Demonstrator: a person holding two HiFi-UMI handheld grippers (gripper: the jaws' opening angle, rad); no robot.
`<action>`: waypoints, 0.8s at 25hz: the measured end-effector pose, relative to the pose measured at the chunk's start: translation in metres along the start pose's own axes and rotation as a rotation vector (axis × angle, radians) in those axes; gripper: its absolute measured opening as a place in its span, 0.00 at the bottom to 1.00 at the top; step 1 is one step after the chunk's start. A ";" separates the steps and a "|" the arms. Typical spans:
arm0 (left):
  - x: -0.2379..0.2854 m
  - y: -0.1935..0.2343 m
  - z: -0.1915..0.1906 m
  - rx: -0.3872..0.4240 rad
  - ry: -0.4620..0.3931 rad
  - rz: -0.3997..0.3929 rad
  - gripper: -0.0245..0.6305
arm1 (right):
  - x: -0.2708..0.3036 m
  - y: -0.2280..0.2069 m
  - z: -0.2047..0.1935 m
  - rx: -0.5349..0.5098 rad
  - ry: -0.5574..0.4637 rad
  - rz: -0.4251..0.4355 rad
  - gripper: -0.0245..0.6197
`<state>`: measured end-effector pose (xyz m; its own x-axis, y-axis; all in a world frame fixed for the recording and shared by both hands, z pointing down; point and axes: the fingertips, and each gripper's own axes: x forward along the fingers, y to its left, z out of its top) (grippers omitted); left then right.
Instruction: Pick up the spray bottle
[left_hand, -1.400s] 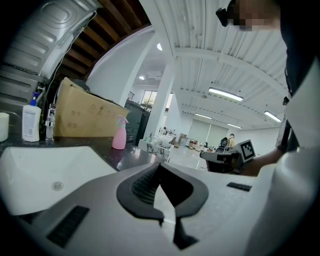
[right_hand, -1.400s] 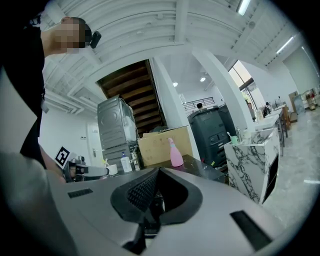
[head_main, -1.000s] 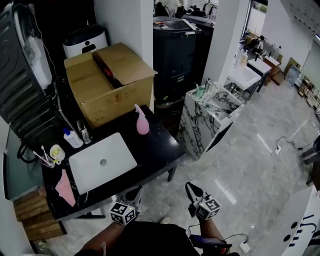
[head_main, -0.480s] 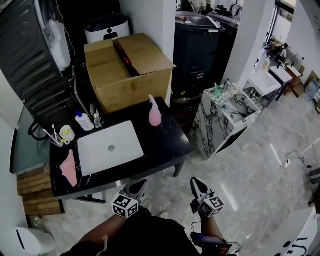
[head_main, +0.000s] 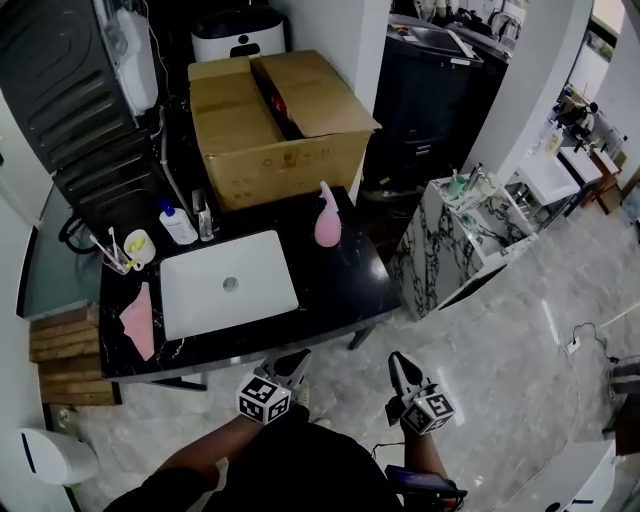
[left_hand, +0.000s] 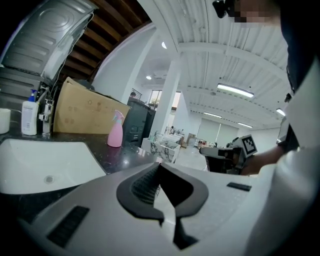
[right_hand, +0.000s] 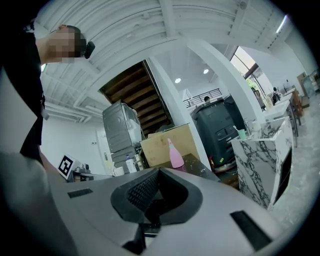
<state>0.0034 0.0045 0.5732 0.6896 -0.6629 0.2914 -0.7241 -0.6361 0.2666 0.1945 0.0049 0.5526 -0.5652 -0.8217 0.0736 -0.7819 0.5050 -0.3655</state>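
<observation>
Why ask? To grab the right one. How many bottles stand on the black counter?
2: the pink spray bottle by the cardboard box, and a white blue-capped bottle at back left. More may hide.

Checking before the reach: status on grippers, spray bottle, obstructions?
Left gripper and right gripper both shut, empty, short of the table. Spray bottle upright by cardboard box. Nothing in front of it.

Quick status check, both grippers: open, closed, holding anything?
Left gripper: closed, holding nothing.
Right gripper: closed, holding nothing.
</observation>
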 end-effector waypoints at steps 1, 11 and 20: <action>0.006 0.002 0.004 0.001 -0.006 -0.006 0.05 | 0.004 -0.003 0.003 -0.007 0.001 0.000 0.08; 0.045 0.052 0.049 0.006 -0.064 -0.016 0.05 | 0.066 -0.027 0.040 -0.029 -0.009 -0.011 0.08; 0.052 0.104 0.064 -0.020 -0.079 0.016 0.05 | 0.125 -0.040 0.044 -0.077 0.039 -0.007 0.08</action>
<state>-0.0353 -0.1215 0.5568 0.6758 -0.7025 0.2231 -0.7347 -0.6175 0.2809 0.1668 -0.1292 0.5355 -0.5683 -0.8151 0.1124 -0.8028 0.5194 -0.2929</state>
